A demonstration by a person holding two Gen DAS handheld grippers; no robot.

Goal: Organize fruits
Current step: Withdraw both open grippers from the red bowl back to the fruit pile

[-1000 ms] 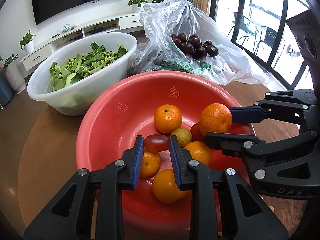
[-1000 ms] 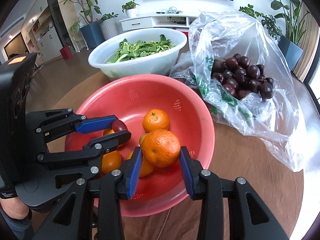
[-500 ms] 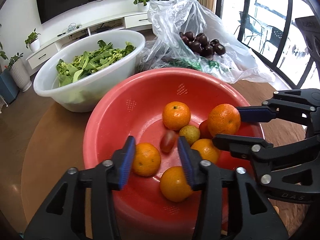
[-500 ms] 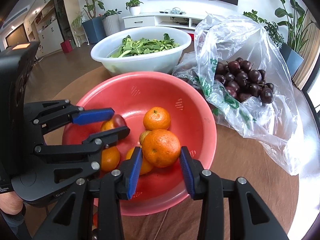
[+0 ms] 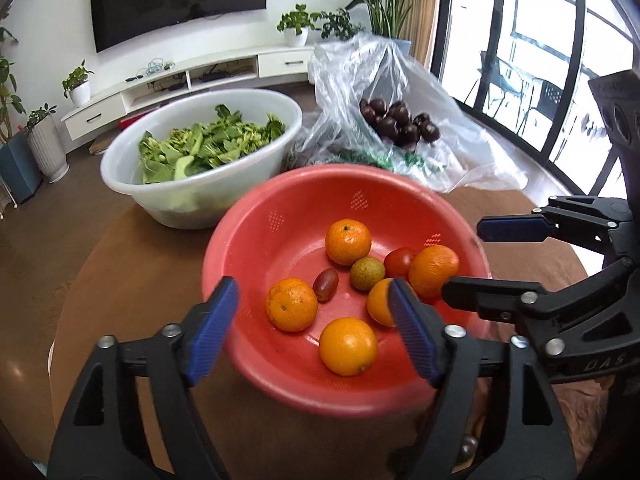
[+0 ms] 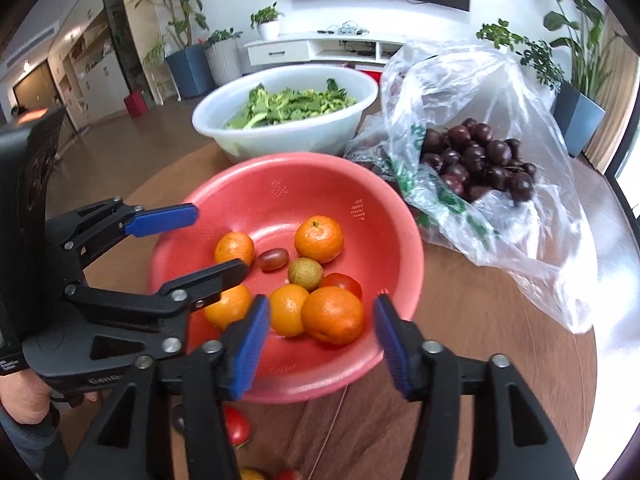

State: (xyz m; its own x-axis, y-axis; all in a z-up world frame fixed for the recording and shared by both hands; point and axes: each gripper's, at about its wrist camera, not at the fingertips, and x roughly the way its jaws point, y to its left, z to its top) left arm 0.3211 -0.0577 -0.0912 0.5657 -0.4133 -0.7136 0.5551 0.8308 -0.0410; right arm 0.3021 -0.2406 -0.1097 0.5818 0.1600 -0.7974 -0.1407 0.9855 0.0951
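So on my end both grippers are hanging over the near edge of the red colander bowl [image 5: 256, 216], and neither one has anything in it. The left gripper [image 5: 312, 328] has its jaws spread wide, blue pads either side of the near fruit, gripping nothing. The right gripper [image 6: 316, 344] is about the same, jaws wide apart, with the big orange [image 6: 333, 314] sitting in the bowl just ahead of the gap, not touched by either pad as far as I can tell.

Inside the bowl I count five oranges total, plus a small dark red grape tomato [image 5: 325, 284] lying loose on the bowl floor near the middle, right beside one orange [image 5: 292, 309]. There's also a small greenish-yellow round fruit [image 5: 367, 273] and a red tomato [image 5: 400, 262] tucked against the big orange.

Behind the bowl sits a white basin of leafy greens [image 5: 200, 148], and to its right a clear plastic bag [image 6: 500, 92] with a pile of dark purple fruit [image 6: 476, 160] inside. Everything's on a brown round table [image 6: 480, 320]. A couple more red tomatoes [image 6: 236, 426] lie on the table below the bowl, in the right wrist view.
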